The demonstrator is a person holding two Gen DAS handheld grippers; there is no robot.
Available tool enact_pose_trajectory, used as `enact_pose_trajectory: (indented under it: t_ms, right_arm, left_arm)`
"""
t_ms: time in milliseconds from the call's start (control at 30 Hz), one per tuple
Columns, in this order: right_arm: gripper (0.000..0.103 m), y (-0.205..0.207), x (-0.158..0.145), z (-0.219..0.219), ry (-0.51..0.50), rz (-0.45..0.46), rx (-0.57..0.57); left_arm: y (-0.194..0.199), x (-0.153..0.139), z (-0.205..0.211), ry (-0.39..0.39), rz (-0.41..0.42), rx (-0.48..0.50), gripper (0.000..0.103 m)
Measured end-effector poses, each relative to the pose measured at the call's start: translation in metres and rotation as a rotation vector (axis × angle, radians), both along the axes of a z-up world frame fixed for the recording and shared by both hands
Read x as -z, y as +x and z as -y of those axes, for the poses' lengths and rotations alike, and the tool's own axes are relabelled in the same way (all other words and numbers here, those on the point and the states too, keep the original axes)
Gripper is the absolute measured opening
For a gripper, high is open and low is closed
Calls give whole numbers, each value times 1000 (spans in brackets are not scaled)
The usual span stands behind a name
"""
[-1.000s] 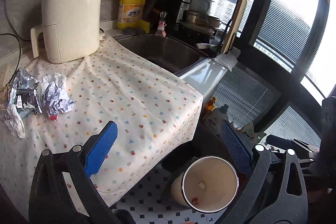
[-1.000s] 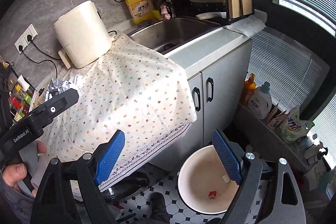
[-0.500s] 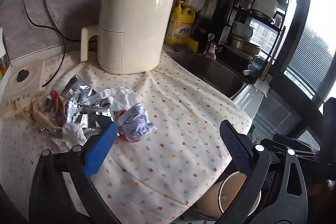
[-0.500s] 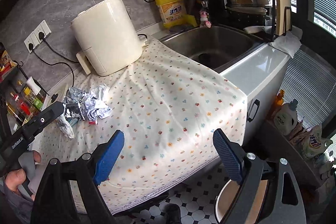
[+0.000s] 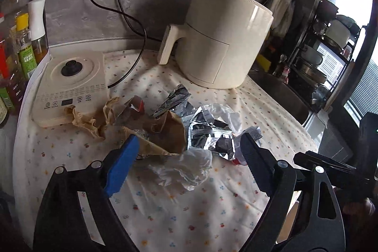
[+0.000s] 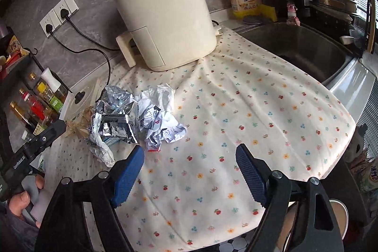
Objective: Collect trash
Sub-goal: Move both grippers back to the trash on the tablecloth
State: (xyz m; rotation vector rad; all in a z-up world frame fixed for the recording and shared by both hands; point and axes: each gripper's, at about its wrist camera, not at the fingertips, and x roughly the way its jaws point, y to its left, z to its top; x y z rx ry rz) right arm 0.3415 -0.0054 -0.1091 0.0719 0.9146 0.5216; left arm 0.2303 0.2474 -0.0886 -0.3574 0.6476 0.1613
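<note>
Floral-clothed desk (image 6: 248, 124) now fills both views: the left gripper (image 5: 186, 157) has swung up from the floor bin, fingers apart, straddling the trash pile (image 5: 189, 126); right gripper (image 6: 190, 169) waits, fingers apart, empty.

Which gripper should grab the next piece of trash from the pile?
Left. The left gripper is open with the white crumpled wrapper right between its jaws; the right gripper sits over bare cloth beside the pile.
</note>
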Motion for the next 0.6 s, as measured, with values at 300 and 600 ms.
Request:
enact_pose_trajectory:
  t_ms: [300, 600]
  right_arm:
    - [74, 12, 10, -49, -28, -24, -37]
    - [70, 34, 20, -75, -61, -48, -44]
  left_arm:
    - [-10, 17, -71, -21, -30, -136, 66]
    - [5, 42, -123, -16, -100, -233, 52]
